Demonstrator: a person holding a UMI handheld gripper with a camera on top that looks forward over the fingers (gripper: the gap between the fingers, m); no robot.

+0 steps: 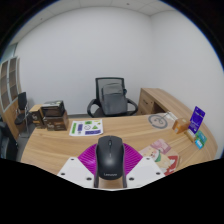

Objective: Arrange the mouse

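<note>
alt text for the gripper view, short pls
A black computer mouse sits between the gripper's two pink-padded fingers above a wooden desk. Beyond it, a black office chair stands behind the desk, against a white wall.

Black office chair (112,97), wooden desk (60,148) — cardboard boxes (50,115)

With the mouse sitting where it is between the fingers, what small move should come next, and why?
Probably carry the mouse forward and lower it toward the bare wooden desk just ahead. The claw appears shut on it, both pink pads against its sides, and it seems held above the desk, so setting it down looks like what remains.
</note>
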